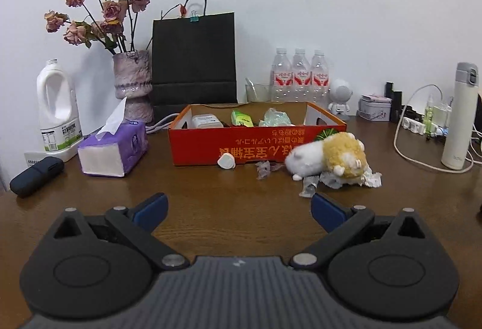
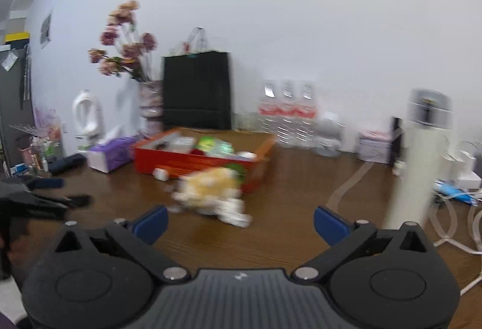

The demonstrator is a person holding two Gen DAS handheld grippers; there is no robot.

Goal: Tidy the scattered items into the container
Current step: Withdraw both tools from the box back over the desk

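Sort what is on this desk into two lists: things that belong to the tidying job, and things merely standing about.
Job:
red box
plush hamster
white plug
clear wrappers
crumpled tissue

Standing about:
vase of dried roses
black paper bag
tissue pack
milk jug
three water bottles
white flask

**Materials and surface finishes**

Worktop (image 1: 211, 202): dark wood grain, slightly glossy. Red box (image 1: 259, 145): printed matt cardboard. Plush hamster (image 1: 328, 155): fuzzy white and tan cloth. Wrappers (image 1: 308, 185): crinkled clear plastic. Bag (image 1: 194, 57): matt black paper. Left claw (image 1: 239, 208): matt black plastic, blue pads.
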